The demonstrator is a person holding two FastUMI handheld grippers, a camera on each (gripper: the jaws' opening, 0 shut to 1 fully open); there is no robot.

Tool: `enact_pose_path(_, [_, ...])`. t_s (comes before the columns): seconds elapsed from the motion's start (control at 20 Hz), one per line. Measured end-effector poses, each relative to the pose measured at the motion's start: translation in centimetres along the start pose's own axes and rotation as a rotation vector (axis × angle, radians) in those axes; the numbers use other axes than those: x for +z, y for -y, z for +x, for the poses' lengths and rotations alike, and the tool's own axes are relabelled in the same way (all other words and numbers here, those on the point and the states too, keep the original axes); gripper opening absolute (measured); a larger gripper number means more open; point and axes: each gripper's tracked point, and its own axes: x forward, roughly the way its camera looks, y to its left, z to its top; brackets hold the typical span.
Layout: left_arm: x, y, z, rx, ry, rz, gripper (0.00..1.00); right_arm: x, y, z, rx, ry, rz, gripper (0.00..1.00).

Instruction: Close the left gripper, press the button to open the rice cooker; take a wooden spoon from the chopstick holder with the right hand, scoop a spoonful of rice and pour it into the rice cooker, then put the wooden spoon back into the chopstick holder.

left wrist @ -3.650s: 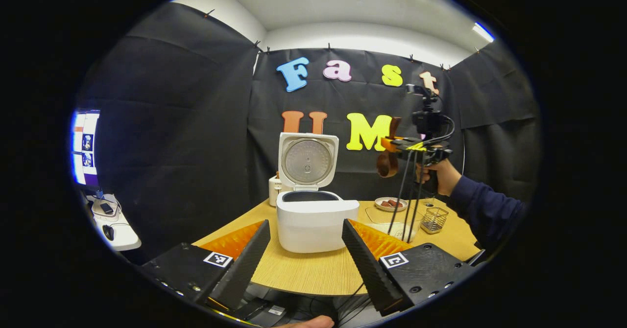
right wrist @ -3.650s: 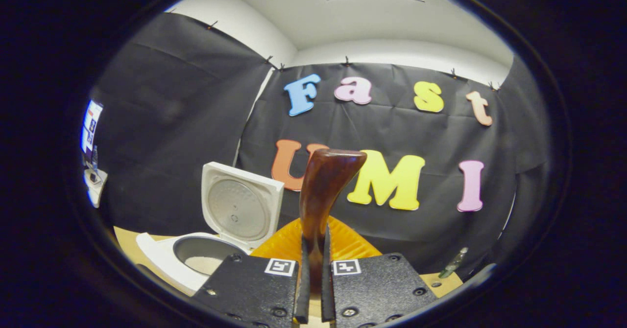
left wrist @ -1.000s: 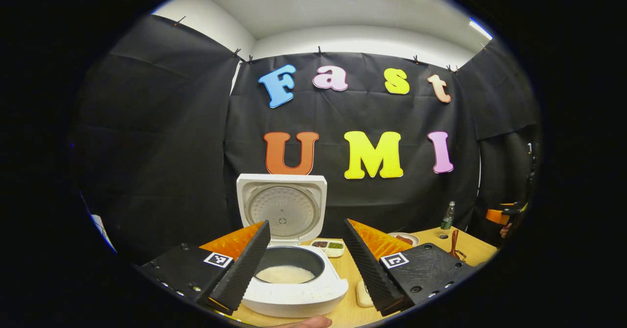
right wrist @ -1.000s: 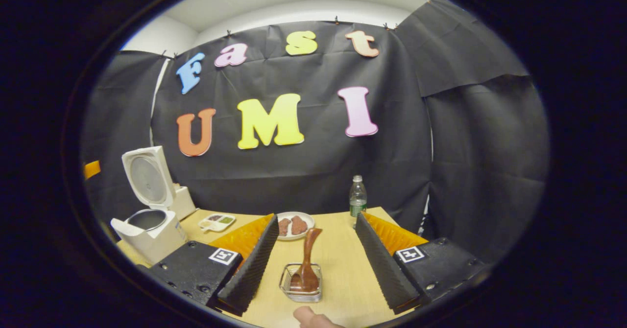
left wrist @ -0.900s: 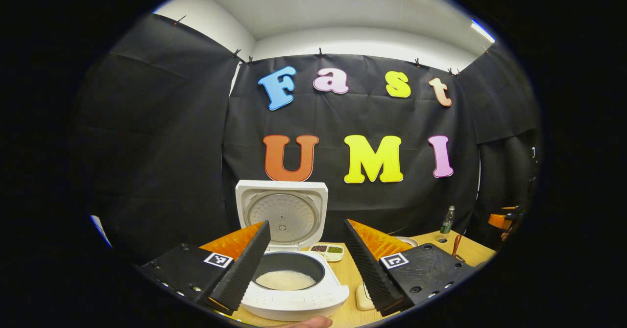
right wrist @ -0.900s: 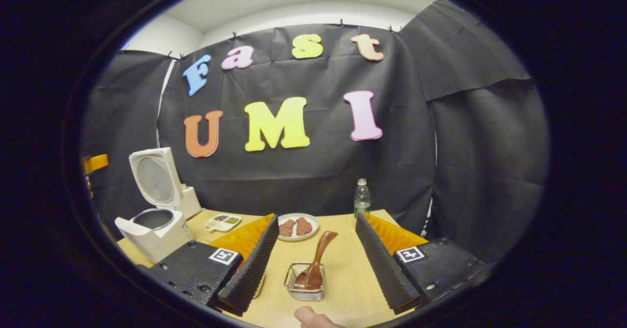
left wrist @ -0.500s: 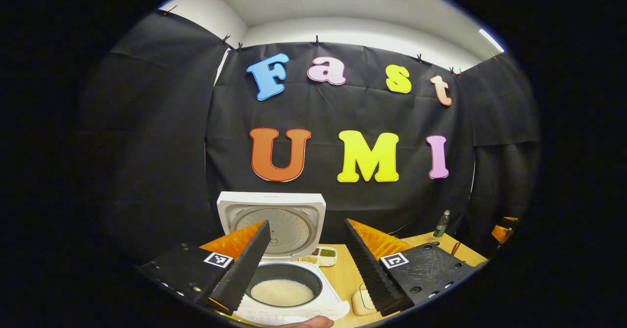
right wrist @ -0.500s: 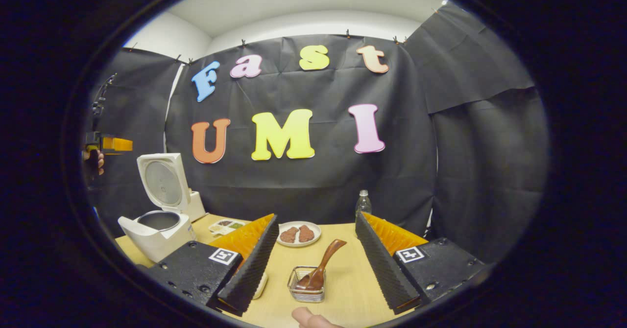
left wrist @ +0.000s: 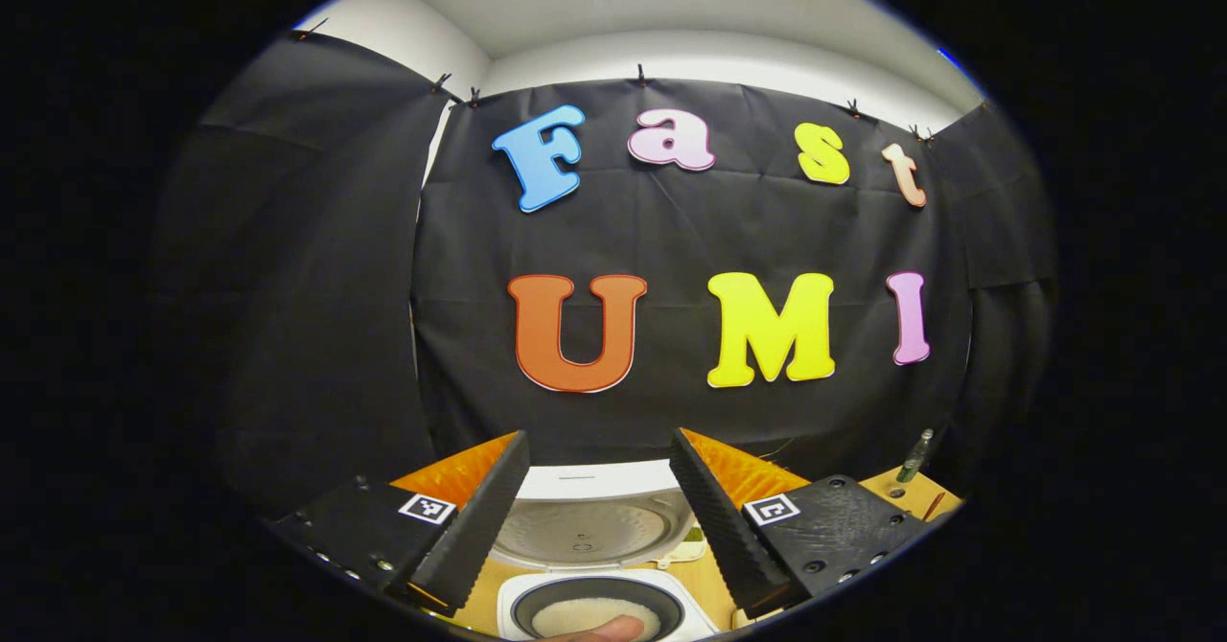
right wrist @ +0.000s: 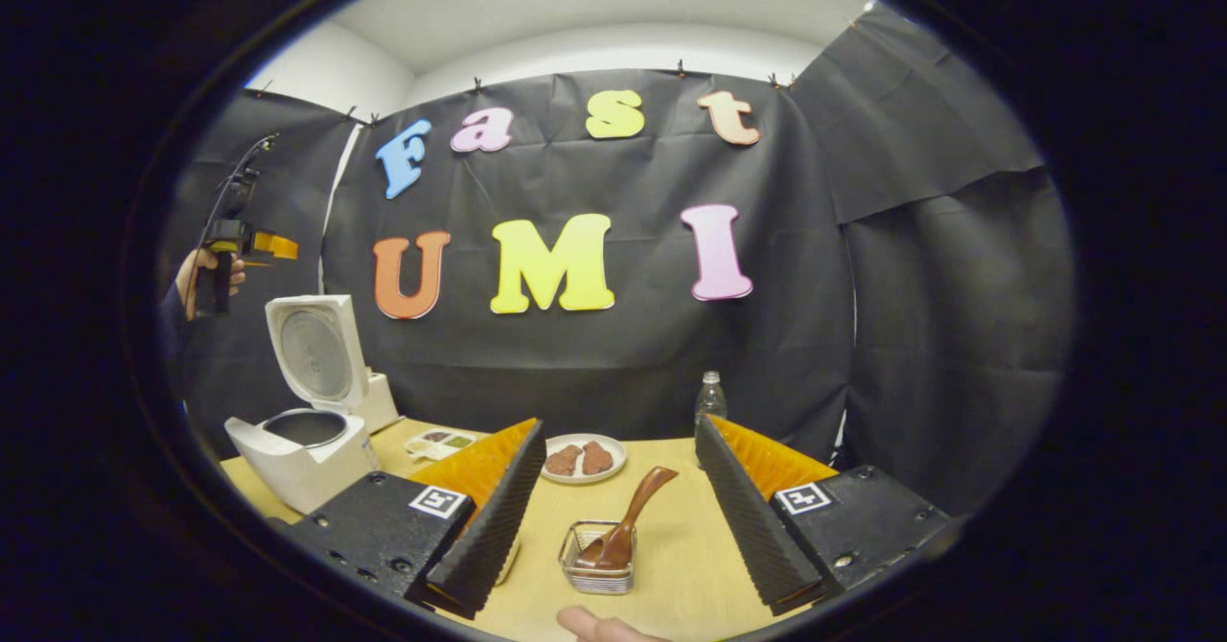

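Table (right wrist: 671, 546): right tool (right wrist: 613, 503) spread above wooden spoon (right wrist: 628, 522); left tool (left wrist: 599, 503) spread over rice cooker (left wrist: 594, 613).

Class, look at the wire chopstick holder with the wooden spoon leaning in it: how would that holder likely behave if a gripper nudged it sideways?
The chopstick holder is thin open wire, so probably light and apt to slide on the smooth table. The wooden spoon leans out above its rim, so a nudge might tip it. The spoon itself looks rigid.

Staged recording booth, black cloth walls (right wrist: 920, 268) pinned around a wooden table (right wrist: 671, 537), white ceiling (right wrist: 613, 0) at top
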Motion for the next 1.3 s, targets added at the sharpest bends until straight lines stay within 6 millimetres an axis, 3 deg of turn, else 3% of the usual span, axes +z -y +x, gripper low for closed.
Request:
enact_pose_path(0.15, [0.9, -1.4, 2.5, 0.028, 0.043, -0.011, 0.94, 0.3, -0.1, -0.2, 0.005, 0.015, -0.004, 1.00])
enact_pose_path(0.3, [0.3, -3.7, 5.5, 0.095, 0.036, -0.022, 0.94, 0.7, 0.3, -0.2, -0.008, 0.042, 0.002, 1.00])
enact_pose_path(0.45, [-1.7, -4.8, 8.5, 0.126, -0.004, 0.010, 0.94, 0.1, 0.9, 0.0, -0.042, 0.041, 0.042, 1.00])
enact_pose_path(0.5, [-2.3, -4.7, 9.1, 0.128, -0.013, 0.005, 0.94, -0.3, 0.6, 0.1, -0.039, 0.029, 0.054, 0.96])
enact_pose_path(0.7, [-5.3, -3.9, 11.4, 0.101, -0.072, 0.005, 0.94, -0.9, 0.3, 0.0, -0.053, 0.007, 0.056, 1.00])
enact_pose_path(0.8, [-6.6, -3.7, 11.8, 0.096, -0.113, 0.005, 0.94, -1.3, -0.3, -0.2, -0.050, 0.000, 0.061, 0.96])
enact_pose_path(1.0, [-7.5, -3.8, 12.0, 0.097, -0.128, 0.028, 0.95, -1.6, -1.5, -0.2, -0.053, -0.023, 0.043, 1.00])
enact_pose_path(1.15, [-7.6, -3.7, 11.7, 0.099, -0.135, 0.018, 0.98, -1.5, -2.5, -1.6, -0.041, -0.030, 0.034, 1.00])
enact_pose_path(1.3, [-8.0, -3.1, 10.0, 0.096, -0.152, 0.009, 0.98, -1.0, -2.8, -3.4, -0.037, -0.011, 0.029, 1.00])
